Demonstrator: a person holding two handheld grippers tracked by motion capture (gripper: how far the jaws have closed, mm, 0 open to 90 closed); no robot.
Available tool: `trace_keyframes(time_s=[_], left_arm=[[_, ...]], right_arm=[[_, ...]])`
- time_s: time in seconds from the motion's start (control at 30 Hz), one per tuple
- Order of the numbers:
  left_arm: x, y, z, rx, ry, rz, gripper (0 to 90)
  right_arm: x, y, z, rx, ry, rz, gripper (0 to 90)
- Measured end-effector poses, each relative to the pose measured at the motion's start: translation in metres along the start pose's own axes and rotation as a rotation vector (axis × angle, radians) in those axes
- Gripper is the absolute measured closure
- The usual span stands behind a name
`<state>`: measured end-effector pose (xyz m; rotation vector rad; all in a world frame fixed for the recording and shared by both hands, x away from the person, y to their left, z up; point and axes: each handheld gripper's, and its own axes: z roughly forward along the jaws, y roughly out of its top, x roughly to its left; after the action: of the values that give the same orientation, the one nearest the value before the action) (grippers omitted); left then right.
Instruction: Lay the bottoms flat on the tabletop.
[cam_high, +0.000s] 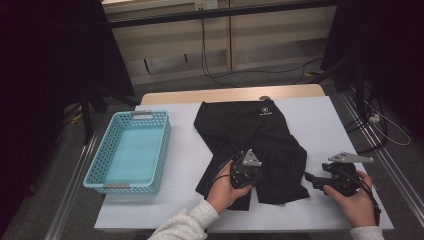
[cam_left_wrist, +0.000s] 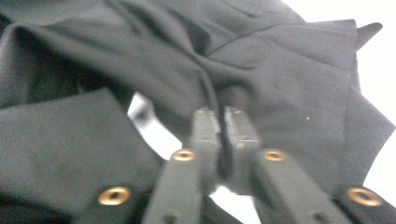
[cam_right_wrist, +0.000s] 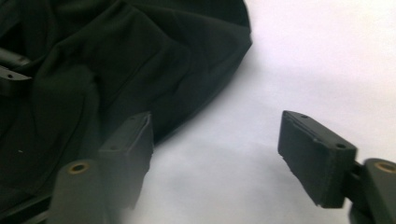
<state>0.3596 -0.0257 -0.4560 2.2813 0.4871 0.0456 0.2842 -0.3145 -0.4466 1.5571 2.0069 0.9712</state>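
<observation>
Black shorts (cam_high: 255, 145) spread mid-desk on white desk (cam_high: 320, 120), left gripper (cam_left_wrist: 219, 123) fingers clamped on a fabric fold, right gripper (cam_right_wrist: 215, 154) fingers apart over bare desk beside the hem, blue basket (cam_high: 100, 165) far left.

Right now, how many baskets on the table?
1: a light blue perforated plastic basket at the table's left side, left of the black shorts. Nothing seems hidden.
</observation>
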Motion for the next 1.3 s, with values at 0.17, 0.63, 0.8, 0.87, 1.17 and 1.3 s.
trace_keyframes(time_s=[0.17, 0.63, 0.8, 0.87, 1.17, 1.3], left_arm=[[-0.003, 0.001, -0.004, 0.027, 0.002, -0.028, 88.3], [0.019, -0.009, -0.031, -0.001, -0.011, -0.137, 88.1], [0.023, -0.011, -0.035, -0.012, -0.002, -0.150, 88.0], [0.022, -0.012, -0.033, -0.003, -0.004, -0.143, 87.9], [0.018, -0.012, -0.035, -0.015, 0.000, -0.132, 87.7], [0.015, -0.009, -0.036, -0.036, -0.011, -0.129, 87.7]], right_arm=[[0.000, 0.002, -0.003, -0.030, -0.033, 0.014, 29.0], [0.013, 0.008, 0.016, 0.014, -0.005, -0.007, 34.1], [0.019, 0.018, 0.029, 0.036, 0.018, -0.011, 42.3], [0.021, 0.020, 0.035, 0.060, 0.022, -0.013, 45.2], [0.027, 0.025, 0.034, 0.079, 0.065, -0.074, 88.6], [0.030, 0.031, 0.008, 0.046, 0.056, -0.125, 89.0]])
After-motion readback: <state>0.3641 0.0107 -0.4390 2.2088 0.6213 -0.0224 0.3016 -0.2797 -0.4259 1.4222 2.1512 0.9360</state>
